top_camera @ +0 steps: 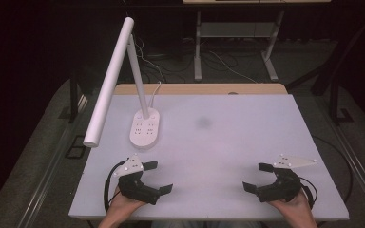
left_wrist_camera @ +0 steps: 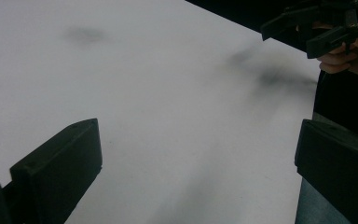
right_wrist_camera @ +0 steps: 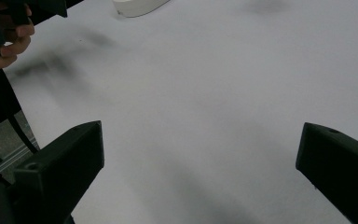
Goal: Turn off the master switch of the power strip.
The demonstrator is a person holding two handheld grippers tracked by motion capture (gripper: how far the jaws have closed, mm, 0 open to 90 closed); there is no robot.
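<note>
Two hand-held grippers, left gripper (top_camera: 158,177) and right gripper (top_camera: 257,176), jaws spread wide, holding nothing, above white table (top_camera: 228,137); desk lamp (top_camera: 145,127) nearer left gripper.

- Left gripper (top_camera: 158,176) sits near the table's front-left edge, held in the left hand (top_camera: 123,202) — jaws spread wide, gripping nothing.
- Right gripper (top_camera: 257,176) mirrors it at front-right, held in the right hand (top_camera: 292,205) — jaws wide apart, pointing inward toward the left one.

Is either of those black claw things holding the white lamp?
No: in the high view the left gripper and the right gripper both sit open near the table's front edge, apart from the white lamp.
</note>
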